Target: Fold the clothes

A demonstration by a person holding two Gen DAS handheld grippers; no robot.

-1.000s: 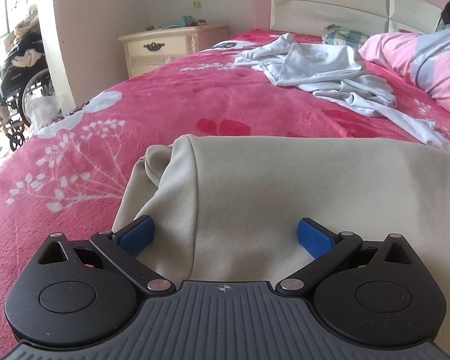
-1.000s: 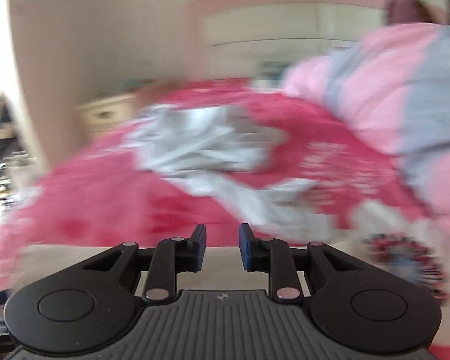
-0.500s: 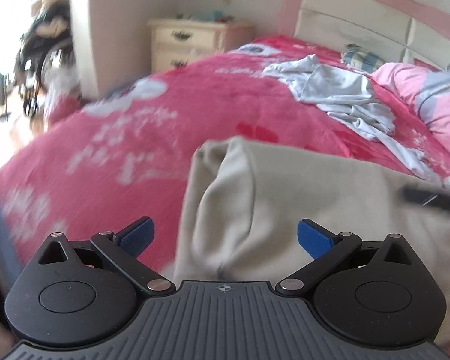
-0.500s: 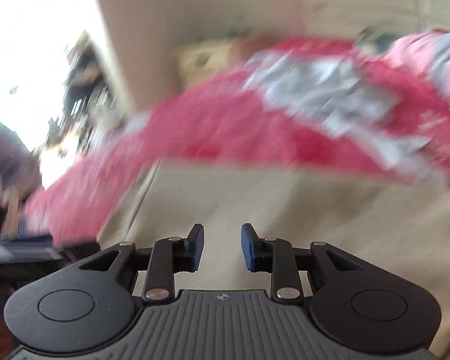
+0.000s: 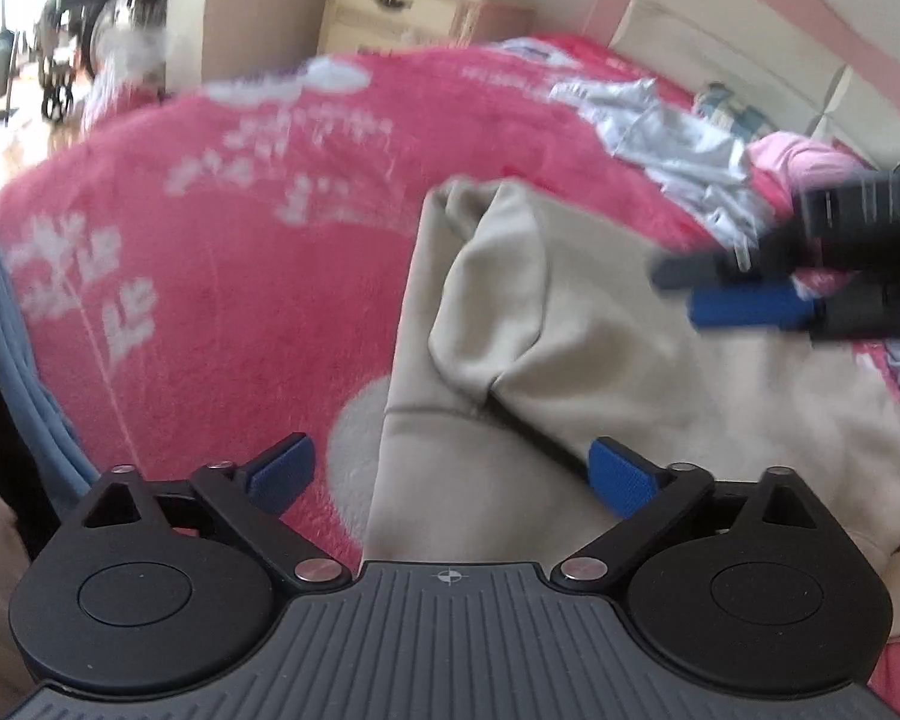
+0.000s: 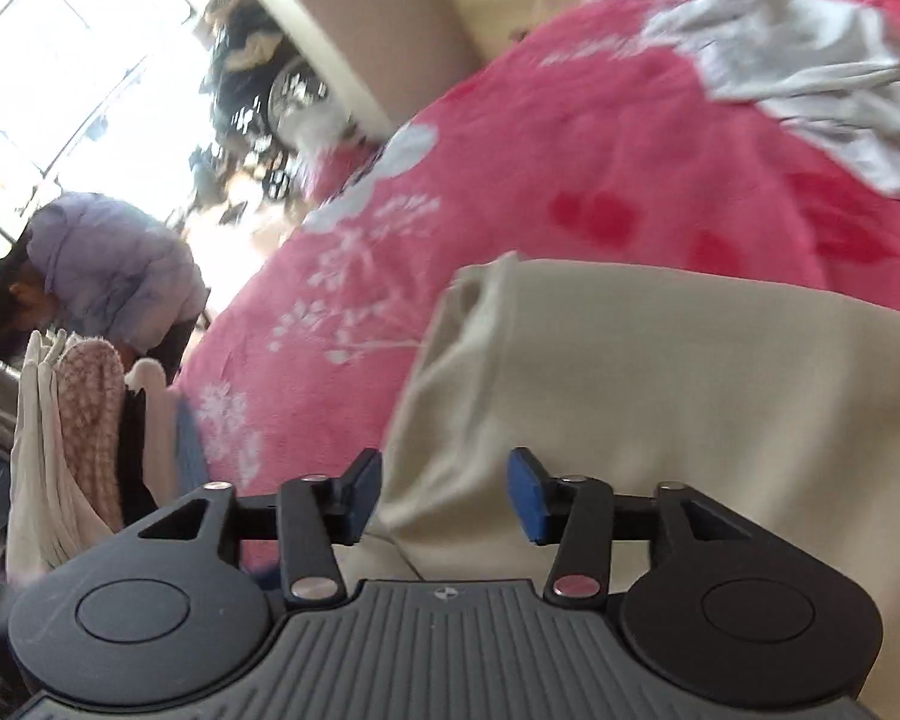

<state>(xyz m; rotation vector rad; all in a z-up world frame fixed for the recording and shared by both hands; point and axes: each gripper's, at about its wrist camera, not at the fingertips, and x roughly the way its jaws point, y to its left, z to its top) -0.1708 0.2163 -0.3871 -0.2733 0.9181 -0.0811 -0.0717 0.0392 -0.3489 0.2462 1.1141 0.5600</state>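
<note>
On the plush pink floral bedspread [image 5: 222, 276], near its front edge, lies the thick, soft beige sweatshirt [image 5: 600, 360], probably limp yet weighty, best gripped at its doubled left edge, which the left gripper [image 5: 450, 474], fingers wide apart, and the right gripper [image 6: 447, 495], fingers partly apart, both straddle empty.

You have a cream nightstand [image 5: 402, 12] by the wall, a wheelchair [image 5: 84, 42] near the doorway, a pink-and-white headboard [image 5: 750, 60], and a person in a lilac jacket [image 6: 114, 276] bending beside the bed.
</note>
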